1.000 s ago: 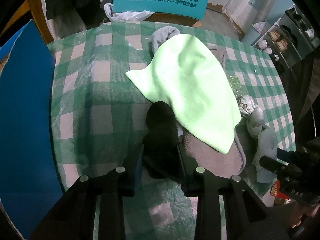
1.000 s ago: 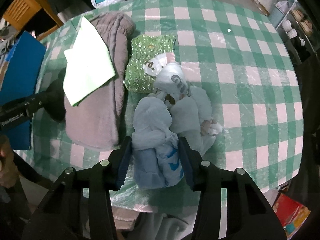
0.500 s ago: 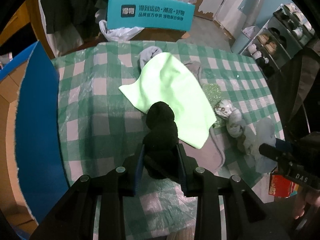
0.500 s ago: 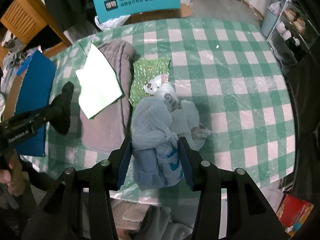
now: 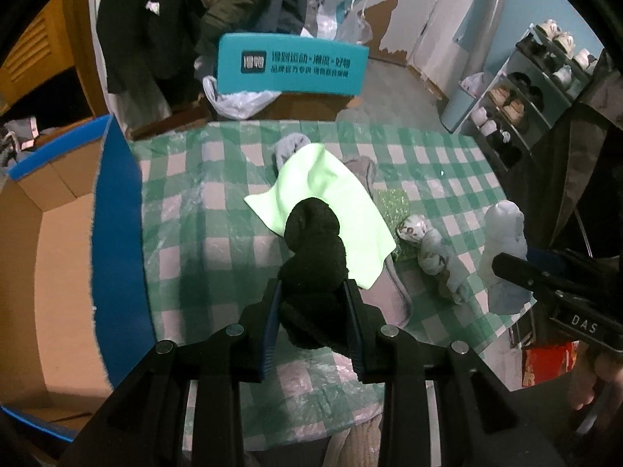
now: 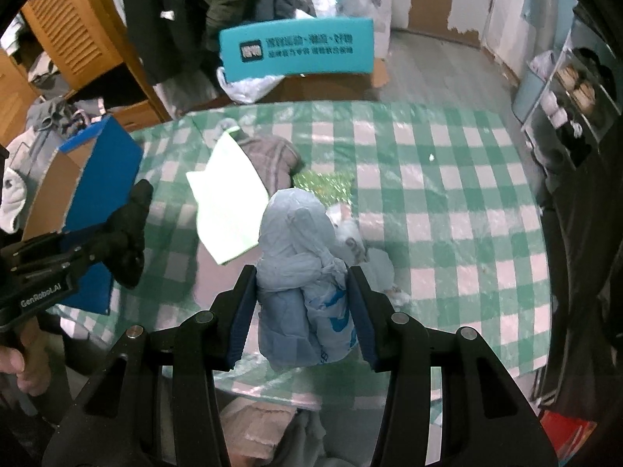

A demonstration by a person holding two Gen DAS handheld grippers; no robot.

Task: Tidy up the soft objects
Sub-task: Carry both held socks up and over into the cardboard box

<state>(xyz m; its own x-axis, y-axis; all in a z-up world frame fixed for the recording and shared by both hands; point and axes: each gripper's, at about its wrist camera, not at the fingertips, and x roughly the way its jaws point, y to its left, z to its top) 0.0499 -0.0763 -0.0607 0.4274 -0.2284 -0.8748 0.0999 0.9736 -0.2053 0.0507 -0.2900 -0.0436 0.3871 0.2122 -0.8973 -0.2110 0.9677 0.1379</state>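
Observation:
My left gripper (image 5: 312,292) is shut on a black rolled sock (image 5: 314,257) and holds it high above the checked table (image 5: 187,233); it also shows in the right wrist view (image 6: 126,233). My right gripper (image 6: 301,292) is shut on a pale blue knotted plastic bag (image 6: 300,249), lifted off the table; it shows in the left wrist view (image 5: 504,249). On the table lie a light green cloth (image 5: 327,194), a grey towel (image 6: 272,155) under it, a glittery green pad (image 6: 327,185) and several white bag bundles (image 5: 428,249).
An open cardboard box with blue flaps (image 5: 58,257) stands at the table's left edge. A teal sign (image 5: 292,64) stands beyond the far edge, with clothes hanging behind it. A shoe rack (image 5: 525,89) is at the right. A red packet (image 5: 545,362) lies on the floor.
Both grippers have risen well above the table with the black sock and the blue bag in them. The table looks smaller and the box has come into view at the left.

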